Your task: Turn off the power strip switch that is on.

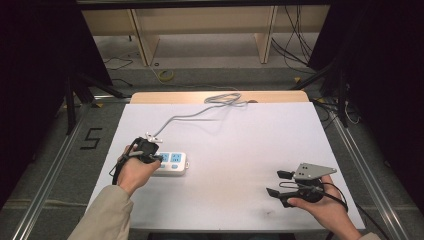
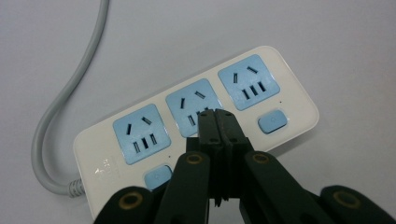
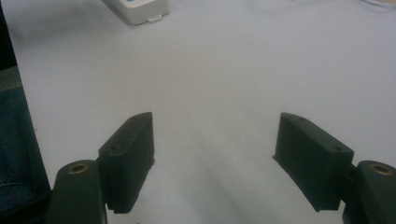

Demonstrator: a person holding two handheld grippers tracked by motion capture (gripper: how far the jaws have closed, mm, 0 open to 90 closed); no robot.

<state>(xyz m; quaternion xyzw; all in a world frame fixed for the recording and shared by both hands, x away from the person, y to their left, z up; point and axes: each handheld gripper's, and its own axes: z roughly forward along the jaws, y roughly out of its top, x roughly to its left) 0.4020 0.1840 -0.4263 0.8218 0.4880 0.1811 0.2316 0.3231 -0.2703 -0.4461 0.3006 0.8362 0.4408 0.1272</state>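
The bench [image 1: 235, 150] carries a white sheet over its top, with a bare wooden strip showing along the far edge. A white power strip [image 1: 171, 162] lies flat near the left edge of the bench, roughly midway between the near and far edges; it has three blue sockets in a row and small blue switches beside them. Its grey cable [image 1: 192, 114] runs from the strip toward the far edge, where it ends in a loose coil. The left tongs [image 1: 156, 158] are pressed shut with nothing between them, and in the left gripper view their tips [image 2: 217, 122] sit over the middle socket [image 2: 194, 105] of the strip; whether they touch it cannot be told. The right tongs [image 1: 279, 183] hover near the bench's near right corner, well apart from the strip, standing wide open and empty above the bare white sheet.
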